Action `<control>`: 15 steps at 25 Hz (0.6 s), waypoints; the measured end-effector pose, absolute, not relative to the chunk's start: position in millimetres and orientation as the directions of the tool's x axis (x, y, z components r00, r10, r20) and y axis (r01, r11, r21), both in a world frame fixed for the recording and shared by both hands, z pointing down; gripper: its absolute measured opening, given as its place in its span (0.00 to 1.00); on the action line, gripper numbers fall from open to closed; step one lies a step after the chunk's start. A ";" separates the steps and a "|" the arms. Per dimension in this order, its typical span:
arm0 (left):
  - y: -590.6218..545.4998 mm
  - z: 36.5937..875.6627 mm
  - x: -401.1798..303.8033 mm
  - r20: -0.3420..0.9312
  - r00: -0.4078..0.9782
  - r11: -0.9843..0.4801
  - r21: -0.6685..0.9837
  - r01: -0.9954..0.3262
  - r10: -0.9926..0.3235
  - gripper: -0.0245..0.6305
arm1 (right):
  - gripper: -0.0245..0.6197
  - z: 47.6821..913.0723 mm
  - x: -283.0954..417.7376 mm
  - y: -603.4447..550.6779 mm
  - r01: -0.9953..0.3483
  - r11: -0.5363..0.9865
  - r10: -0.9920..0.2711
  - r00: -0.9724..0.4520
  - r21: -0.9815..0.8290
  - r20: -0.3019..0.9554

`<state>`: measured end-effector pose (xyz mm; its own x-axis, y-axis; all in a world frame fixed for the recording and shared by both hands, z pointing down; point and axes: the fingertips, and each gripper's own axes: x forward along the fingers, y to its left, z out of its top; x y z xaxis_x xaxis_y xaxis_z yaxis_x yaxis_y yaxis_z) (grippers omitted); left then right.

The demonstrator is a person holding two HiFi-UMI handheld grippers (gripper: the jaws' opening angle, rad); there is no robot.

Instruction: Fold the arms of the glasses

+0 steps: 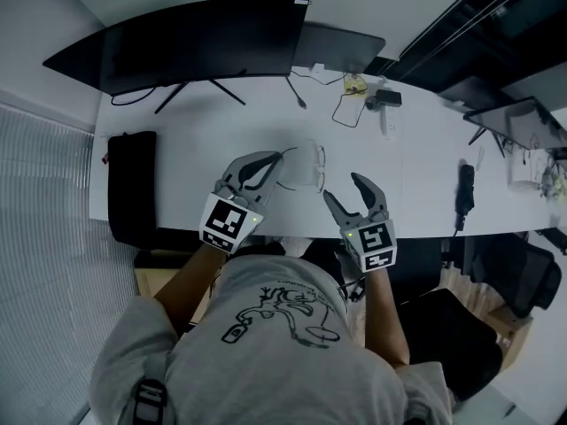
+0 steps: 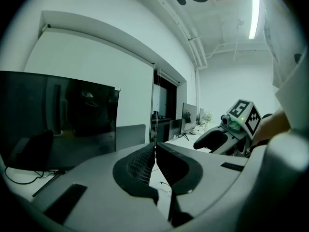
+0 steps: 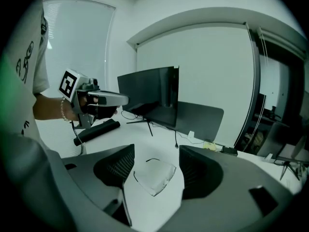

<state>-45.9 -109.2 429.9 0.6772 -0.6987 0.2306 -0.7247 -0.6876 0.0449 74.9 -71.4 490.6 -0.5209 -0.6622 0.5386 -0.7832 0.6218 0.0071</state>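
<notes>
Head view: a white table (image 1: 416, 158) crosses the frame, with a dark monitor (image 1: 195, 38) along its upper edge and a black case (image 1: 131, 184) at its left end. The glasses (image 1: 306, 166) lie on the table near the frame's centre, pale and thin-rimmed. The left gripper (image 1: 280, 155) points up and to the right, its tips at the left end of the glasses. The right gripper (image 1: 341, 187) sits just below and to the right of them, jaws spread in a V.

Left gripper view: the left gripper (image 2: 155, 146) has its two ribbed jaws brought together, meeting at the tips, and no object can be made out between them. Below the tips, through the narrow gap at lower centre, bare table and a small stretch of the glasses (image 2: 165, 185) rim show. The right gripper (image 2: 207, 139) appears at right of centre and the monitor (image 2: 58, 120) at left.

Right gripper view: the right gripper (image 3: 157, 153) has its jaws wide apart and grips nothing. The glasses (image 3: 154, 175) lie flat on the table, framed in the gap at lower centre and touching neither jaw, with one short dark arm end visible at their upper edge. The left gripper (image 3: 123, 99) appears at upper left, higher in the frame than the glasses and apart from them. The monitor (image 3: 149, 93) stands behind.
</notes>
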 end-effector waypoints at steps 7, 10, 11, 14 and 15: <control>-132.1 481.5 -39.9 0.332 0.671 -0.706 0.022 -0.708 -0.663 0.11 | 0.65 549.9 65.5 -74.4 -0.754 0.657 -0.578 -0.521 -0.021 0.628; -141.5 513.0 -31.0 0.396 0.682 -0.740 0.007 -0.672 -0.615 0.18 | 0.68 572.8 63.3 -73.6 -0.743 0.668 -0.542 -0.517 -0.033 0.663; -146.0 523.7 -27.0 0.418 0.685 -0.754 0.000 -0.657 -0.597 0.20 | 0.69 579.3 63.1 -73.4 -0.740 0.671 -0.531 -0.516 -0.038 0.673; -161.7 554.6 -14.2 0.477 0.695 -0.795 -0.015 -0.606 -0.539 0.22 | 0.71 597.7 62.7 -73.9 -0.732 0.680 -0.501 -0.513 -0.049 0.697; -166.7 564.3 -9.9 0.495 0.698 -0.809 -0.017 -0.588 -0.518 0.23 | 0.72 603.6 62.5 -74.5 -0.729 0.683 -0.493 -0.509 -0.049 0.705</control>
